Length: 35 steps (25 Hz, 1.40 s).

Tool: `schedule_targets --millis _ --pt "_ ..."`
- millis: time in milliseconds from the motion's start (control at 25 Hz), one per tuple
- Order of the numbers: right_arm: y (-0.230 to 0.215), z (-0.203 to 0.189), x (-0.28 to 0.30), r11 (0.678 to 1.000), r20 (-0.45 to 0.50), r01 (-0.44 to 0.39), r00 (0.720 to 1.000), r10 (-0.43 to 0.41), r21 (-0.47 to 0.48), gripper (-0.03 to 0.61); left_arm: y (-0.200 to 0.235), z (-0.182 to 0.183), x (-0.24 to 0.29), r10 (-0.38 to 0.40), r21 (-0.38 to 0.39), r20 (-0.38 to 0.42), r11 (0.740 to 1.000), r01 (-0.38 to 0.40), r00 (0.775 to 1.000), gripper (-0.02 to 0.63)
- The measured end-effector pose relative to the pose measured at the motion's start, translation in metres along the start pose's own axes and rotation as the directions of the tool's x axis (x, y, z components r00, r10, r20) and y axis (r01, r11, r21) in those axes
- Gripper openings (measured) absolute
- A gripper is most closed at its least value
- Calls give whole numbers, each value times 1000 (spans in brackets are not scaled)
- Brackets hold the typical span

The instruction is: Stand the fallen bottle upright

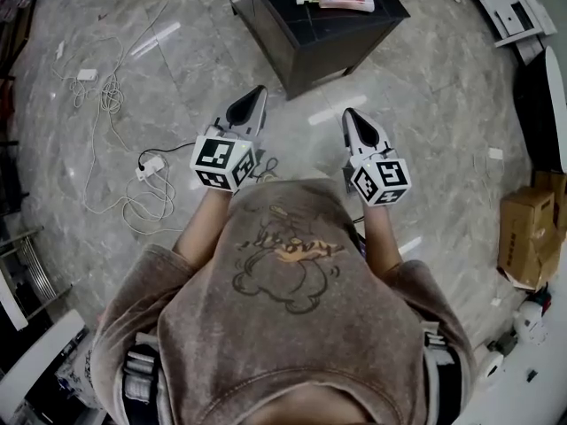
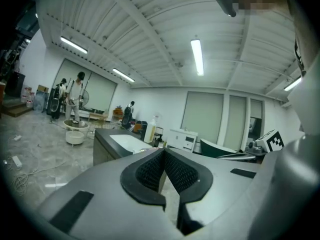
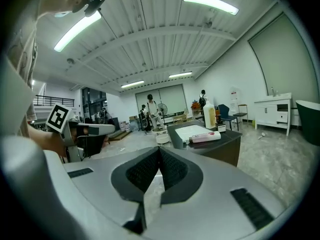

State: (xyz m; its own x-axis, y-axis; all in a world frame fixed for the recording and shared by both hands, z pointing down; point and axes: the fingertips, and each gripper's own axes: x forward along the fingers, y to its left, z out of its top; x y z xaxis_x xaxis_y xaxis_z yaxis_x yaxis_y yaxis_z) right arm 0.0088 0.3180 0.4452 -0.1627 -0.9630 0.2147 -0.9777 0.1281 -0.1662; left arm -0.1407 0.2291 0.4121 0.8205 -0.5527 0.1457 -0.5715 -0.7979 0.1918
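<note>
Head view: holding left gripper (image 1: pixel 259 92) and right gripper (image 1: pixel 349 112) near body, jaws pressed together on nothing, probably because of bottle (image 1: pixel 345 0) lying well ahead on table (image 1: pixel 306 56).

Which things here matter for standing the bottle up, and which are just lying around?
For the job: bottle, on its side on the table; left gripper and right gripper, both shut and empty.
Lying about: cables on the floor; box.
</note>
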Motion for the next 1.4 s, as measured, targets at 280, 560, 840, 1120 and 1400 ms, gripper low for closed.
schedule_targets --millis 280,560,840,1120,1400 --pt "11 -6 21 1000 -6 22 1000 -22 16 -3 23 4 7 -35 8 -10 999 35 999 18" --pt "3 -3 57 1000 -3 19 1000 -19 6 -3 51 8 28 -37 -1 4 999 37 999 18" --pt "-14 9 106 1000 -2 -12 1000 12 1 -3 76 15 68 -41 -8 9 999 42 999 18" --pt "-50 30 157 999 -11 -45 999 45 4 -3 97 34 125 -39 -14 11 999 39 999 18" --pt "-101 59 206 998 -23 -66 998 66 12 -3 122 64 193 -17 -15 16 1000 17 1000 18"
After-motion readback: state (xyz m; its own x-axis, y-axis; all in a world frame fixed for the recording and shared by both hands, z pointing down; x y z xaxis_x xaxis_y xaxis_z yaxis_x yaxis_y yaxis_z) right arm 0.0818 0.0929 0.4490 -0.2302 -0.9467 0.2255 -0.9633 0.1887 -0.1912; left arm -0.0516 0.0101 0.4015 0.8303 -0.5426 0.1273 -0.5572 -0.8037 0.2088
